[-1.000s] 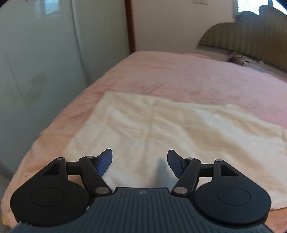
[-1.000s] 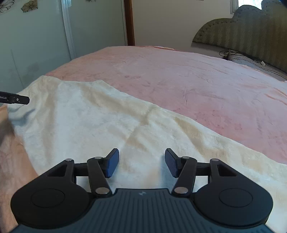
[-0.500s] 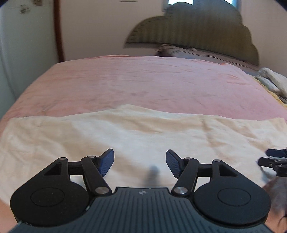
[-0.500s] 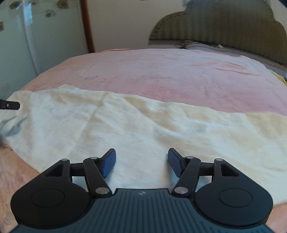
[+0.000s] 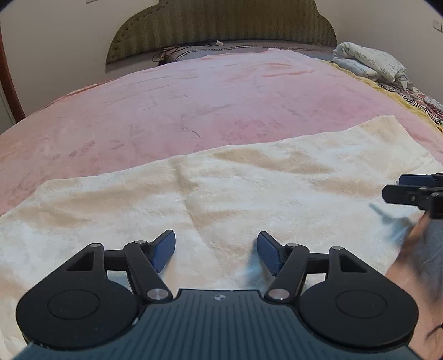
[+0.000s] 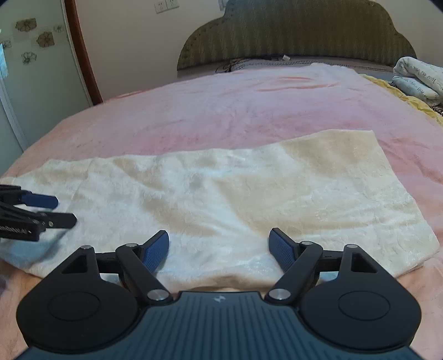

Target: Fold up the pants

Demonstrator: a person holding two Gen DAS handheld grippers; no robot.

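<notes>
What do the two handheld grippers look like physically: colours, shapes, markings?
Both match. The left gripper and right gripper have matte black linkage arms with silver pivot pins, two round black discs, a ribbed dark grey-blue body with a small white logo, and ridged blue finger pads. White lettering, unreadable, marks the left one's side. No cables visible.

Left wrist: low, close above pants (image 5: 221, 199), facing headboard (image 5: 221, 25) | Right wrist: same heading, beside it | Shared: pants, bed (image 6: 221, 110), headboard; each view catches the other tool.
</notes>
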